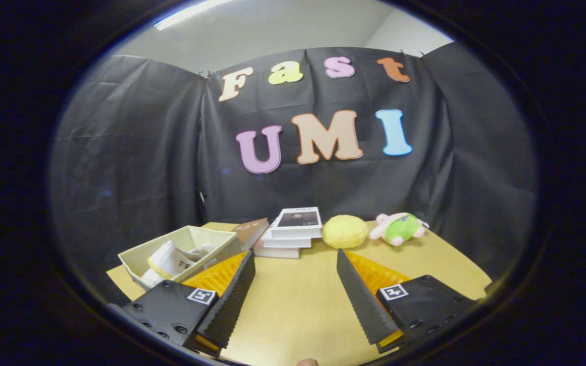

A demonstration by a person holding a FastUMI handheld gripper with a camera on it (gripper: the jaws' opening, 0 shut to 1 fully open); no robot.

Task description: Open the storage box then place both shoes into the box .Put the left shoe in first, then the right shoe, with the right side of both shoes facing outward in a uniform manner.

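Nothing legible: the print on the shoe (pixel 171 260) in the box (pixel 135 256) and the top book (pixel 298 219) blurs.

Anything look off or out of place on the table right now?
The stack of books is askew, and one brown book leans against it. A shoe lies in the open box. The gripper is open, holding nothing.

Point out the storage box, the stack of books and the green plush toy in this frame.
storage box (pixel 210 235): gripper view, on its far rim, beyond the left finger.
stack of books (pixel 293 239): gripper view, on the page edges of the upper book.
green plush toy (pixel 404 226): gripper view, on its green body.
gripper (pixel 295 262): gripper view, open, fingers apart over the table.
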